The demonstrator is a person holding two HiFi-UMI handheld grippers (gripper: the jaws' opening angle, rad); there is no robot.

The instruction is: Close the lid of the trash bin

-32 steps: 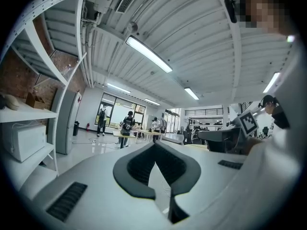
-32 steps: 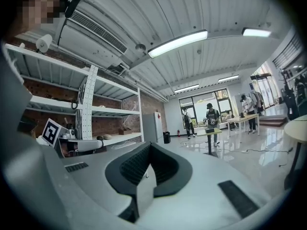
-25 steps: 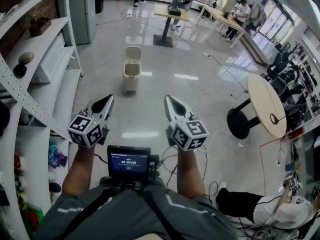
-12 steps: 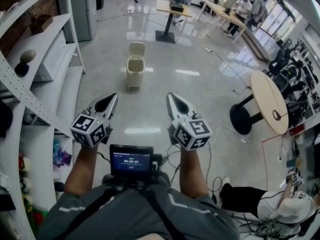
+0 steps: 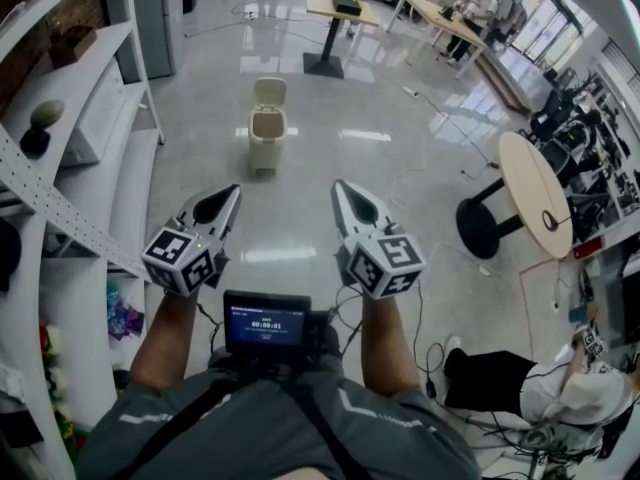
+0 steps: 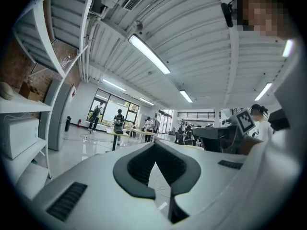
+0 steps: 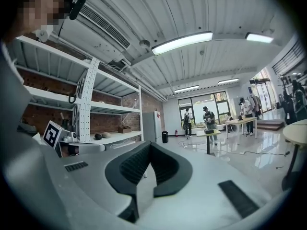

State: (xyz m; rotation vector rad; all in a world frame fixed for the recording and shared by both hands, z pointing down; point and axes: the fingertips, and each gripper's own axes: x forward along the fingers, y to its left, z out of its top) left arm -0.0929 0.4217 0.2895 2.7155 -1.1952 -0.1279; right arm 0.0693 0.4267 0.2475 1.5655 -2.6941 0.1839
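**Beige plastic trash bin [image 5: 264, 133] open, well away from your grippers**

You hold your left gripper [image 5: 228, 193] and right gripper [image 5: 343, 190] low in front of you, side by side and apart from each other, tips aimed forward toward the bin. In the left gripper view the jaw tips are pressed together with nothing between them; only floor shows through the gap behind the tips. The right gripper view shows the same: tips touching, nothing held.

The bin stands on the glossy grey floor [image 5: 330, 118] ahead of you, well apart from both grippers, closer to the left gripper's line than to the right's. Its hinged lid [image 5: 270, 91] stands upright at the bin's far side, so the mouth is open.

A white metal shelving rack [image 5: 60, 193] runs along your left. A round wooden table [image 5: 535, 193] on a black base sits to your right. A small black screen [image 5: 266, 322] sits at your chest, between your forearms.
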